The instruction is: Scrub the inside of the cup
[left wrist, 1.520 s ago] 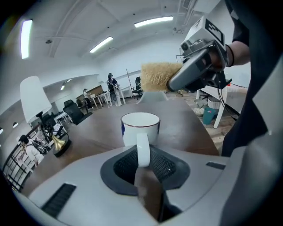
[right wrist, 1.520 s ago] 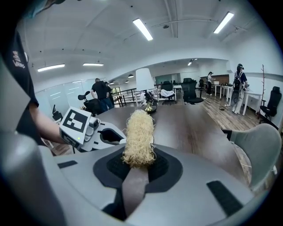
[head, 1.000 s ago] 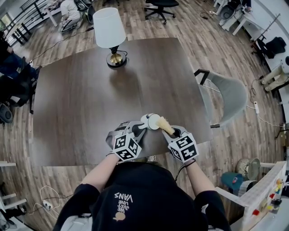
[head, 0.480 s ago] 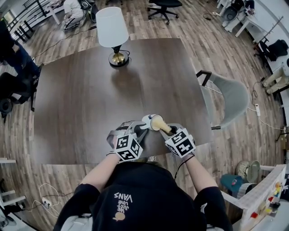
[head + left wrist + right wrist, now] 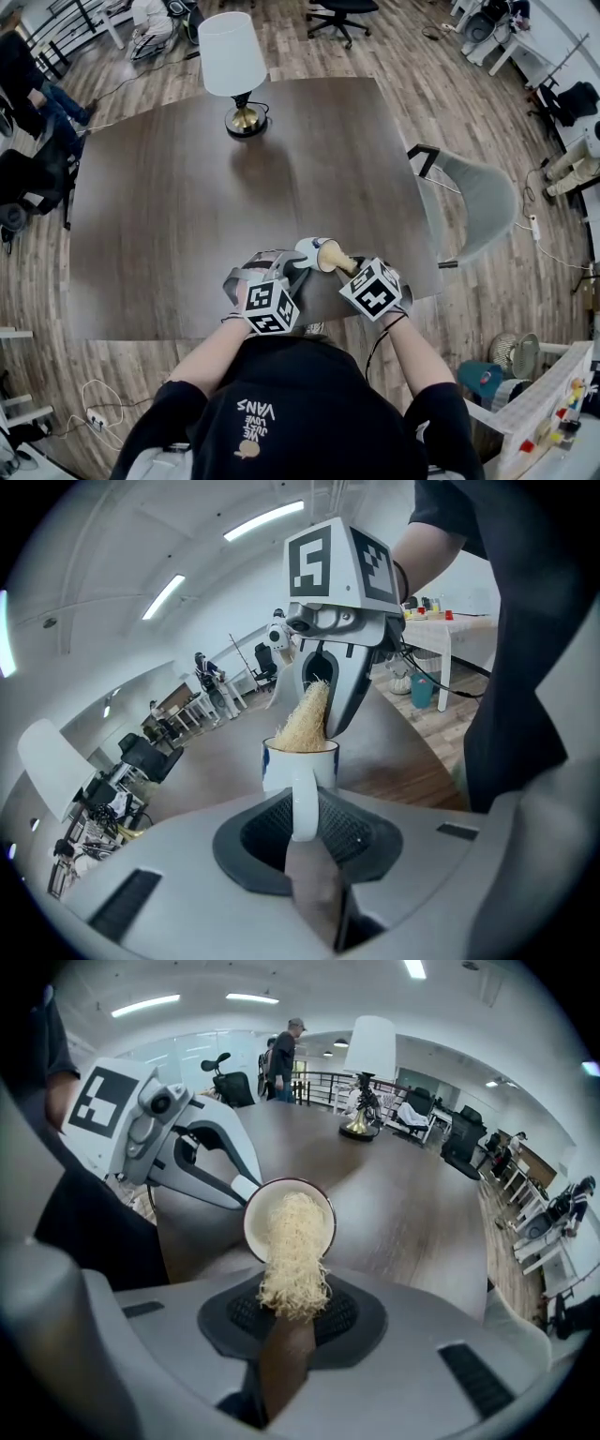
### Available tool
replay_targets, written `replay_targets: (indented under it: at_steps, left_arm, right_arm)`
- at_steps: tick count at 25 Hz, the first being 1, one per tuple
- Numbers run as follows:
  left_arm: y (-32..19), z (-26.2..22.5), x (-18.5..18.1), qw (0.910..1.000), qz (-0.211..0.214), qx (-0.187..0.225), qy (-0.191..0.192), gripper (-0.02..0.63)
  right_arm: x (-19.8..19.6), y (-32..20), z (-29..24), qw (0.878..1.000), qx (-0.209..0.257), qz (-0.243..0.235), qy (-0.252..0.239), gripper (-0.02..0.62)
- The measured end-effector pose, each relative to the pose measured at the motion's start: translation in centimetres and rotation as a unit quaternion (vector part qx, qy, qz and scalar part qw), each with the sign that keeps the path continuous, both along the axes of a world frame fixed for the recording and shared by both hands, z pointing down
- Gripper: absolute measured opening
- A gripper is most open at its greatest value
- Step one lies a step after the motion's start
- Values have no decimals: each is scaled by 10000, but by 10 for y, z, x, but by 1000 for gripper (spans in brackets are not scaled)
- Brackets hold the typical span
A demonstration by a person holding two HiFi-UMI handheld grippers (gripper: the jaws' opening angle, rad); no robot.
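A white cup (image 5: 309, 249) with a dark rim is held over the table's near edge, tipped toward my right side. My left gripper (image 5: 296, 266) is shut on its handle (image 5: 302, 803). The cup's mouth (image 5: 259, 1219) faces the right gripper view. A brush with pale straw bristles (image 5: 294, 1258) and a brown wooden handle (image 5: 281, 1365) reaches into the cup. My right gripper (image 5: 355, 271) is shut on that handle. In the left gripper view the bristles (image 5: 305, 720) rise out of the cup (image 5: 300, 764) toward the right gripper (image 5: 334, 681).
The dark wooden table (image 5: 187, 206) carries a lamp with a white shade (image 5: 229, 54) at its far side. A grey chair (image 5: 476, 199) stands at the table's right. People and office chairs are on the floor at the far left.
My right gripper has rolled, so its marker cube shows another face, and the brush sits a little deeper in the cup. The left gripper and cup have barely moved.
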State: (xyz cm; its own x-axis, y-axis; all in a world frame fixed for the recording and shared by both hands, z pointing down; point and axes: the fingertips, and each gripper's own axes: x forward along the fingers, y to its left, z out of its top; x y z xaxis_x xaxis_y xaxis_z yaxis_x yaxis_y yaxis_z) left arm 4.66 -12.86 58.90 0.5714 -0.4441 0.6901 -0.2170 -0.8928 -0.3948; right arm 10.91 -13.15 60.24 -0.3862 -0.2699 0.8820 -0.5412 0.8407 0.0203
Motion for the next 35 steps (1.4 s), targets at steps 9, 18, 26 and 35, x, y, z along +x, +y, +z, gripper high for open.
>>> replay_targets:
  at_steps: [9, 18, 26, 35]
  left_arm:
    - [-1, 0, 8, 9997, 187, 73, -100, 69]
    - [3, 0, 9, 9998, 199, 30, -73, 69]
    - [0, 0, 8, 9998, 186, -26, -13, 69]
    - [-1, -1, 9, 9998, 188, -25, -11, 69]
  right_arm:
    - [-14, 12, -4, 9956, -430, -774, 315, 74]
    - [2, -14, -1, 9989, -438, -33, 153, 74]
    - [-3, 8, 6, 9966, -733, -363, 99, 74]
    - [-9, -9, -6, 9977, -591, -334, -59, 74]
